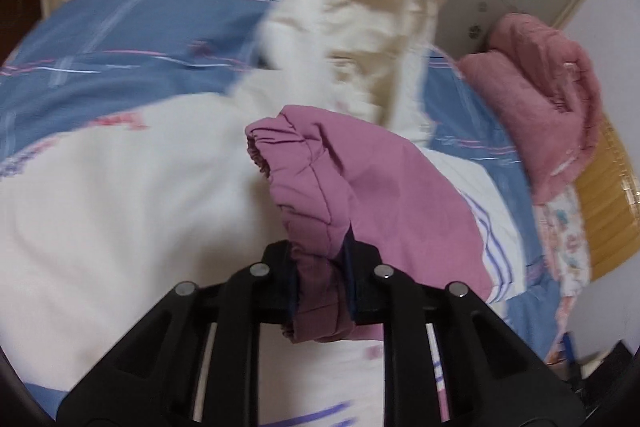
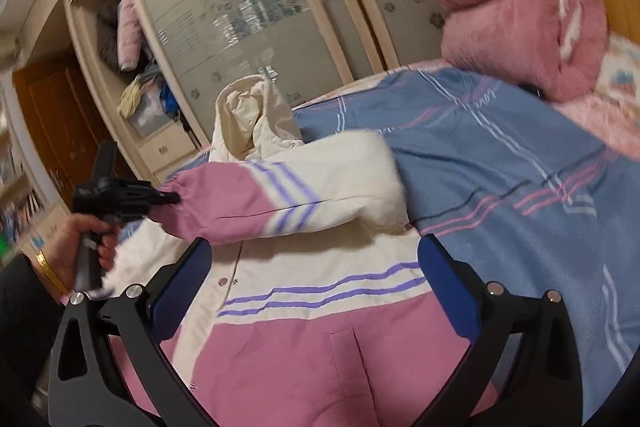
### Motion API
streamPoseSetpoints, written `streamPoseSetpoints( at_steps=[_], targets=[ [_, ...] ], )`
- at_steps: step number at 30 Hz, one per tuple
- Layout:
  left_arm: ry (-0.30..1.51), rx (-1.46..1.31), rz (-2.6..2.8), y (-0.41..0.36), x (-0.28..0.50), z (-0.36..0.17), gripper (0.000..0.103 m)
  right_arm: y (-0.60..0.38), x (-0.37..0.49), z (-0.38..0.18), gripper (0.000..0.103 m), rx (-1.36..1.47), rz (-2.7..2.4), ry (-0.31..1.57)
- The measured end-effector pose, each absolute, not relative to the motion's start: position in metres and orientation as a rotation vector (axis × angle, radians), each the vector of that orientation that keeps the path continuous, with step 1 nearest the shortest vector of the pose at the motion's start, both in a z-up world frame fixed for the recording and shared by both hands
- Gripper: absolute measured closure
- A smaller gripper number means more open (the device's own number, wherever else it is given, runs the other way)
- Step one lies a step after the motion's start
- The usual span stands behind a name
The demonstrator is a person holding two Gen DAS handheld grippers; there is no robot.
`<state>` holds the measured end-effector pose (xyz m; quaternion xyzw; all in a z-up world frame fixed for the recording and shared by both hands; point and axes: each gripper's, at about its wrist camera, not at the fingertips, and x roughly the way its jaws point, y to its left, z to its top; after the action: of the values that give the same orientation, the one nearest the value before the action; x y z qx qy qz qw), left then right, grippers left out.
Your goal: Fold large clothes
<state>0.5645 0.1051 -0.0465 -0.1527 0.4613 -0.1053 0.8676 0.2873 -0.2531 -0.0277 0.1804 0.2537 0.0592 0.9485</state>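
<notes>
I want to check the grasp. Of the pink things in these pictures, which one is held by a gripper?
The jacket's pink sleeve cuff: the left gripper is shut on it. The fluffy pink blanket lies rolled on the bed, untouched; the right gripper hovers open.

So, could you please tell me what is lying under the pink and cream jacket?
The jacket lies on a blue bedspread with pink and white stripes, visible around it. Whatever sits directly beneath the jacket's body is covered. The left gripper holds its pink sleeve cuff.
</notes>
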Motion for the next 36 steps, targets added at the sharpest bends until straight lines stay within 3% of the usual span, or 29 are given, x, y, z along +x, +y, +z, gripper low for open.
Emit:
streamPoseSetpoints(
  at_steps=[7,8,11,15,21,28,32,36],
  targets=[
    [1.021,-0.33,-0.13,0.172,0.549,-0.08,0.082,-0.223,0.287,-0.026,0.001,0.251,0.183,0.521],
    [1.022,-0.332,-0.121,0.177,0.548,-0.086,0.072,-0.221,0.288,-0.026,0.001,0.249,0.189,0.523],
    [1.018,-0.278,-0.007,0.182,0.546,-0.1,0.019,-0.216,0.289,-0.027,0.001,0.241,0.195,0.527],
    [0.977,-0.174,0.03,0.176,0.543,-0.102,0.004,-0.212,0.29,-0.027,0.001,0.237,0.203,0.533],
    [0.833,-0.1,0.13,0.185,0.52,-0.06,0.002,-0.208,0.291,-0.026,0.001,0.226,0.205,0.536],
    [0.617,-0.106,0.151,0.154,0.382,0.004,0.002,-0.2,0.288,-0.026,0.001,0.157,0.191,0.53],
    [0.484,0.023,0.242,0.11,0.295,0.006,0.002,-0.197,0.283,-0.027,0.001,0.153,0.191,0.536],
    [0.457,0.041,0.289,0.092,0.265,-0.005,0.002,-0.188,0.278,-0.028,0.001,0.119,0.189,0.542]
  ],
)
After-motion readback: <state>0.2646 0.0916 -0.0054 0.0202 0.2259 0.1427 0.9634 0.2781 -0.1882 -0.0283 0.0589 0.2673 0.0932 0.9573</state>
